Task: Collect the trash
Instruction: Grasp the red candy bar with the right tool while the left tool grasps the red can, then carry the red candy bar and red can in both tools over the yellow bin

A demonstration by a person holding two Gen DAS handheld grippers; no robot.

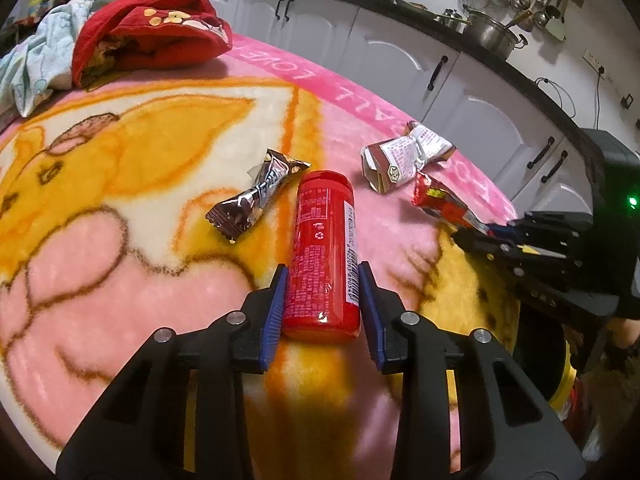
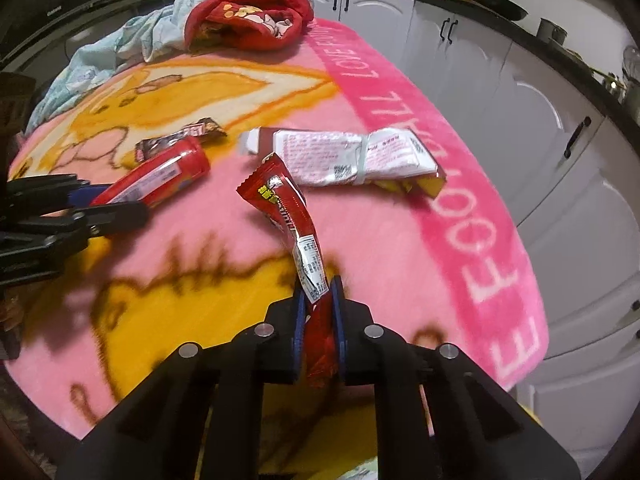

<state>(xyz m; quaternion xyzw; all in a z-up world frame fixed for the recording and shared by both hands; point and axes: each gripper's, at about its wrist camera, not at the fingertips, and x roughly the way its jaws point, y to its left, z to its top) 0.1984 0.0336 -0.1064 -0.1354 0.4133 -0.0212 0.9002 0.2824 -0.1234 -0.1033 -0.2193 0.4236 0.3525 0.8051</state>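
A red cylindrical can [image 1: 324, 240] lies on the pink and yellow blanket [image 1: 120, 240]. My left gripper [image 1: 322, 280] has its blue pads against both sides of the can's near end; from the right wrist it shows at the left edge [image 2: 100, 204], with the can [image 2: 160, 180] in it. My right gripper [image 2: 318, 284] is shut on the tail of a red snack wrapper [image 2: 280, 200], whose other end sticks up off the blanket. The same wrapper [image 1: 440, 200] and right gripper [image 1: 472, 232] show at the right of the left wrist view.
A brown candy wrapper [image 1: 256, 196] lies left of the can. A crushed white carton [image 1: 404, 158] lies beyond the red wrapper. Red cloth [image 1: 152, 28] and light blue cloth [image 1: 36, 52] are heaped at the far end. White cabinets [image 1: 400, 52] run along the blanket's right edge.
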